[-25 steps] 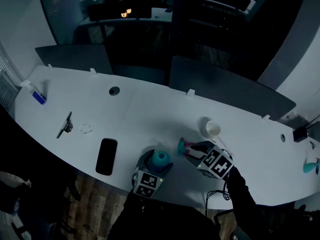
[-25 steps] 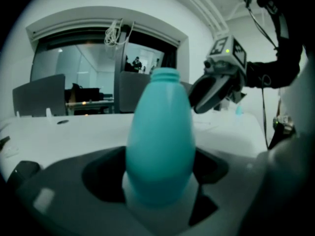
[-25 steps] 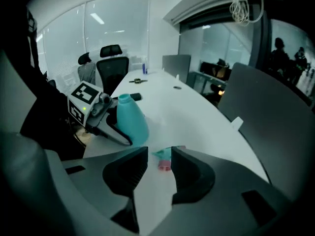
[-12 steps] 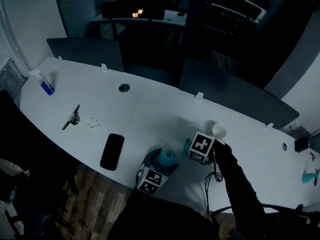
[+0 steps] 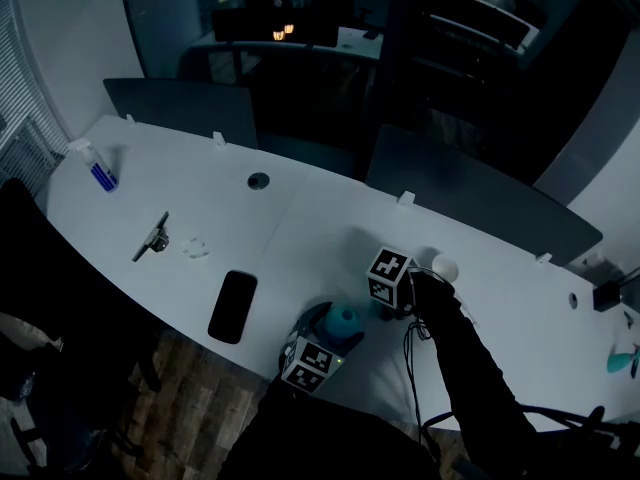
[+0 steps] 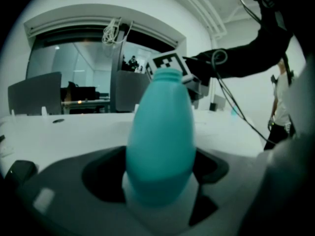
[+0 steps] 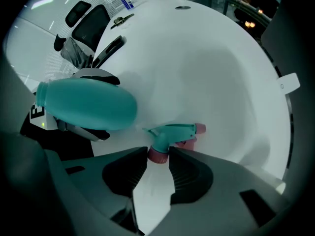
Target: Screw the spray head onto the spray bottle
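The spray bottle (image 6: 160,141) stands upright at the lower centre of the head view, close to the table's (image 5: 300,218) near edge. The left gripper (image 6: 158,176) has its fingers spread wide around the bottle's lower body and clamped on it. The threaded neck at the top is bare. Whether the base rests on the table I cannot tell.

The spray head (image 7: 172,131) is apart from the bottle, just to its right in the head view. It is pinched by its pink collar between the half-closed fingers of the right gripper (image 7: 158,156), which points steeply down at the table.

I judge the step in hand to be bringing the head to the neck, with no threading begun. The next move calls for raising the head, setting the collar squarely over the neck and twisting it while the left grip keeps the bottle from turning.

There is bare table toward the upper frame. A dark phone (image 5: 233,306) lies to the left and a small white round thing (image 5: 443,267) sits just right of the right gripper. The near edge leaves little margin below the bottle.
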The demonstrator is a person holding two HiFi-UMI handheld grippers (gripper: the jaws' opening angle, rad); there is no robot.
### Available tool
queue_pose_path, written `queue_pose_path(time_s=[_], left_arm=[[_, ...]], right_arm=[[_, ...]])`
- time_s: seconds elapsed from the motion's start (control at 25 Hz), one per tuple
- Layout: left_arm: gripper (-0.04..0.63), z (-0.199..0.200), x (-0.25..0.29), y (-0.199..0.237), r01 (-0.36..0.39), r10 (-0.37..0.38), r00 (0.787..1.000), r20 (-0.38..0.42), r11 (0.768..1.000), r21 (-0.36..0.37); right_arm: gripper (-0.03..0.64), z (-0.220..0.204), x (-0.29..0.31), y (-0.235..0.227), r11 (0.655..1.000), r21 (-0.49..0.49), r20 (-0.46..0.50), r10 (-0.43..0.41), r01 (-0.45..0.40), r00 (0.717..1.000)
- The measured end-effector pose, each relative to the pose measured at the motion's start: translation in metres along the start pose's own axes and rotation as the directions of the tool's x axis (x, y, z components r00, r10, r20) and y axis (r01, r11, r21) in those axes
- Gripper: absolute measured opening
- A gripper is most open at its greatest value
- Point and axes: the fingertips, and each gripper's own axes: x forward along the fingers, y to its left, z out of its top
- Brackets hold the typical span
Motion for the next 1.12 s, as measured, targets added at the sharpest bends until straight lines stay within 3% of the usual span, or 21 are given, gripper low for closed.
queue_pose_path(time_s=[0.16, 0.36, 0.52, 0.6, 0.64, 0.72, 0.8, 0.88, 0.96, 1.04, 1.08, 1.12], left_arm=[[0.400, 0.000, 0.000, -0.003, 0.009, -0.009, 1.000, -0.003, 1.000, 0.002], [0.400, -0.001, 0.000, 0.000, 0.009, -0.009, 1.000, -0.006, 1.000, 0.003], [0.400, -0.002, 0.000, -0.001, 0.012, -0.012, 1.000, -0.009, 1.000, 0.002], [0.400, -0.001, 0.001, -0.001, 0.012, -0.012, 1.000, -0.006, 1.000, 0.005], [0.400, -0.001, 0.001, -0.001, 0.012, -0.012, 1.000, -0.005, 1.000, 0.004], [0.400, -0.001, 0.001, -0.001, 0.014, -0.014, 1.000, -0.001, 1.000, 0.006], [0.400, 0.001, 0.000, -0.001, 0.013, -0.013, 1.000, 0.001, 1.000, 0.009], [0.400, 0.001, -0.001, -0.001, 0.012, -0.012, 1.000, -0.005, 1.000, 0.007], [0.400, 0.001, -0.001, -0.002, 0.012, -0.012, 1.000, -0.005, 1.000, 0.007], [0.400, 0.002, 0.000, -0.002, 0.011, -0.011, 1.000, -0.005, 1.000, 0.007], [0.400, 0.002, 0.000, -0.002, 0.011, -0.011, 1.000, -0.004, 1.000, 0.007], [0.400, 0.002, 0.000, -0.002, 0.011, -0.011, 1.000, -0.005, 1.000, 0.006]], right_arm=[[0.133, 0.003, 0.011, 0.005, 0.999, 0.042, -0.002, -0.019, 0.019, 1.000], [0.133, 0.008, 0.010, 0.005, 0.991, -0.042, 0.040, -0.126, 0.128, 0.991], [0.132, 0.011, -0.006, 0.002, 0.985, 0.024, 0.245, -0.173, 0.173, 0.954], [0.132, 0.017, -0.032, 0.007, 0.989, 0.082, 0.428, -0.150, 0.127, 0.891], [0.132, 0.021, -0.051, 0.012, 0.991, 0.099, 0.531, -0.133, 0.095, 0.837], [0.132, 0.028, -0.100, 0.025, 0.992, 0.106, 0.725, -0.119, 0.061, 0.679], [0.132, 0.031, -0.157, 0.040, 0.993, 0.095, 0.878, -0.115, 0.065, 0.465], [0.132, 0.030, -0.214, 0.061, 0.994, 0.072, 0.966, -0.090, 0.083, 0.243], [0.132, 0.026, -0.258, 0.083, 0.992, 0.051, 0.996, -0.059, 0.118, 0.072], [0.132, 0.022, -0.288, 0.103, 0.986, 0.038, 0.998, -0.031, 0.163, -0.046], [0.132, 0.021, -0.295, 0.110, 0.983, 0.032, 0.997, -0.017, 0.180, -0.081], [0.132, 0.022, -0.296, 0.116, 0.981, 0.025, 0.996, -0.007, 0.191, -0.094]])
